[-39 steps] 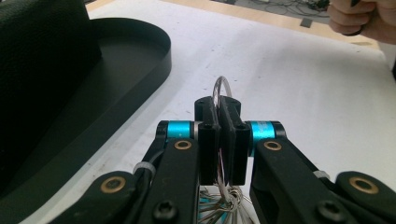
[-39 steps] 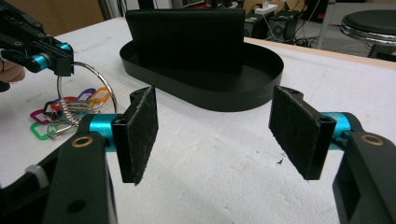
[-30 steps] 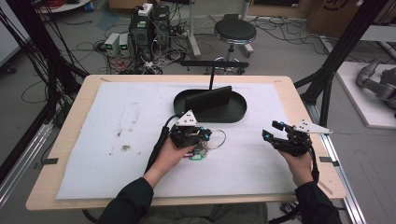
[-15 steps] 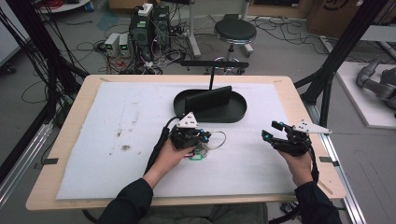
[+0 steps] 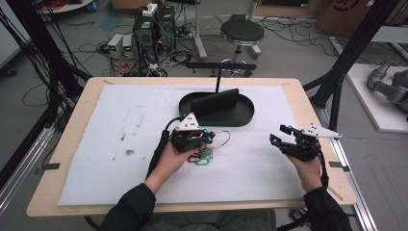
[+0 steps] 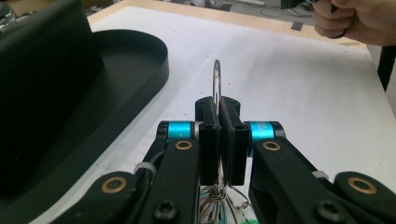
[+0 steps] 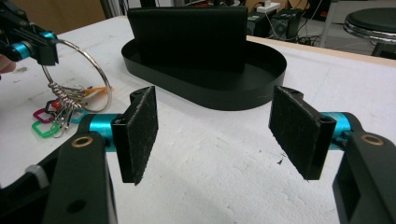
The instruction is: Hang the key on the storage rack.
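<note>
Since the earlier frame the left gripper [image 5: 204, 140] has just closed its jaws, which now pinch the key ring [image 7: 91, 70]; the hands have hardly shifted. We see the ring near the middle of the table [image 5: 67, 192], just in front of the black tray [image 5: 250, 109], with coloured tags [image 7: 44, 122] hanging below. The right gripper [image 5: 281, 137], near the right edge, holds its pads spread and empty. We judge a slow, level lift best, so the thin wire cannot slip.

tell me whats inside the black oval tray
A black rectangular block stands upright inside the black oval tray, near its far wall. The tray floor in front of the block looks bare. Whatever lies behind the block is hidden by it.
</note>
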Action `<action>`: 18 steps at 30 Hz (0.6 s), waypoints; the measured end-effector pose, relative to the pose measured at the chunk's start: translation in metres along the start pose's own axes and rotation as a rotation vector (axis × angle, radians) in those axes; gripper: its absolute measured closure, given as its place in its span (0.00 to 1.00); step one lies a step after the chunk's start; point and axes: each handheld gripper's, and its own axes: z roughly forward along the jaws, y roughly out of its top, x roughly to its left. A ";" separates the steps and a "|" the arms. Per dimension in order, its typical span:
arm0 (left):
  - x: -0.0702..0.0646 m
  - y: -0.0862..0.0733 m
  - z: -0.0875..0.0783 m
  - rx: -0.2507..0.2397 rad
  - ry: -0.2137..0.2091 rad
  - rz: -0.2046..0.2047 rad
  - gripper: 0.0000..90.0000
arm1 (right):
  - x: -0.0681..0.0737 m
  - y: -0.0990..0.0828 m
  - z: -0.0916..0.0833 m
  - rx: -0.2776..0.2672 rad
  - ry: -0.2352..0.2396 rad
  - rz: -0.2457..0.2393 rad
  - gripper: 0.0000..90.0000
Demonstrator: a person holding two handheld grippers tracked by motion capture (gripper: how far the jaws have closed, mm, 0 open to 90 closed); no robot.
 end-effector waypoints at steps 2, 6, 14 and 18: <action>0.000 0.001 -0.002 -0.003 0.001 0.000 0.96 | 0.000 0.000 0.000 0.001 0.000 0.000 0.37; 0.000 0.004 -0.008 -0.023 0.004 0.004 0.96 | 0.000 0.000 0.000 -0.001 0.001 0.000 0.37; 0.001 0.011 -0.019 -0.068 0.019 0.008 0.96 | 0.000 0.000 0.000 0.001 0.000 0.002 0.37; 0.002 0.013 -0.025 -0.085 0.026 0.009 0.96 | 0.000 0.000 0.000 0.003 0.000 0.003 0.37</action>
